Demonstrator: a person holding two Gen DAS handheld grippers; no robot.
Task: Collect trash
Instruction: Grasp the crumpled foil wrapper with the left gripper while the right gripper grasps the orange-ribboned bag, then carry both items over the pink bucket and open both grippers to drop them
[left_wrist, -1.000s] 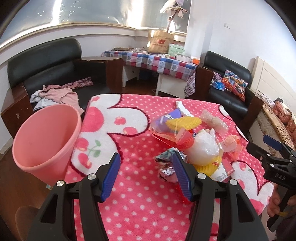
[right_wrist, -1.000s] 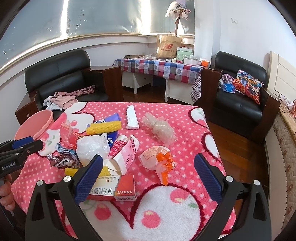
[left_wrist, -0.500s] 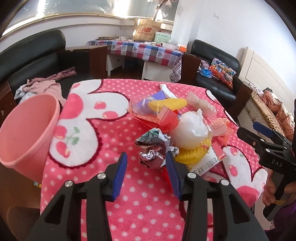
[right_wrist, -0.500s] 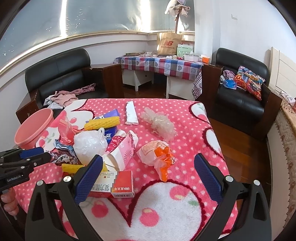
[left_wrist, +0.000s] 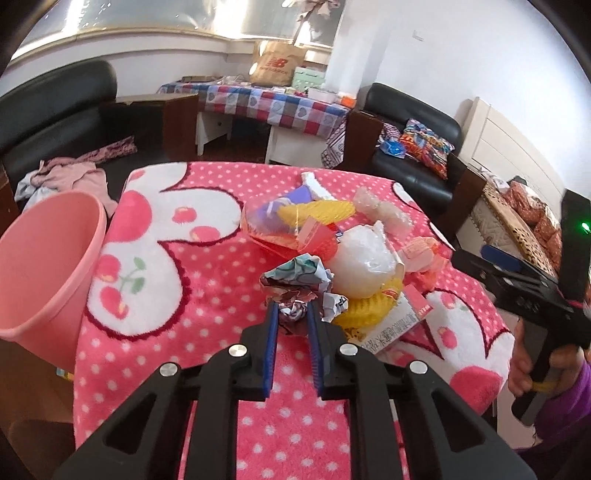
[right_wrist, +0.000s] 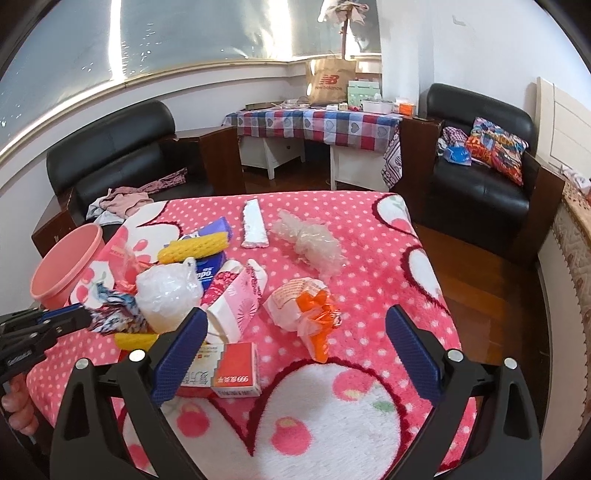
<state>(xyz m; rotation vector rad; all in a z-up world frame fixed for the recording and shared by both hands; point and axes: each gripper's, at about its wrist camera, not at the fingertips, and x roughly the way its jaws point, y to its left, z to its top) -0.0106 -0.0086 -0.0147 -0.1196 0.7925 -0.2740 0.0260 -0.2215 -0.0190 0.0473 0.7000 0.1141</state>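
Trash sits heaped at the centre of the left wrist view, on a pink polka-dot blanket (left_wrist: 207, 295). The left gripper (left_wrist: 291, 317) rises from the bottom of the frame, its blue pads clenched on a crumpled foil wrapper (left_wrist: 295, 284) at the near edge of the heap. Just right of the wrapper lie a white plastic bag (left_wrist: 364, 262) and, under it, a yellow foam net (left_wrist: 365, 308). A pink bin (left_wrist: 48, 266) stands at the left edge of the frame, beside the blanket's edge. At the right edge the right gripper (left_wrist: 517, 280) shows, held in a hand (left_wrist: 524, 373) — from here I cannot tell how its jaws stand.

In the right wrist view the right gripper (right_wrist: 295, 354) fills the bottom of the frame, fingers spread wide and released, holding nothing. Between them, touching the left pad, lies a red-and-white box (right_wrist: 231, 371). Above it, near centre, sit an orange-and-white wrapper (right_wrist: 306, 314) and a clear plastic wad (right_wrist: 310, 243); a white strip (right_wrist: 254, 223) lies further up. At the left edge the left gripper (right_wrist: 79, 320) pinches the crumpled foil wrapper (right_wrist: 114, 314), with the pink bin (right_wrist: 66, 266) just above it.
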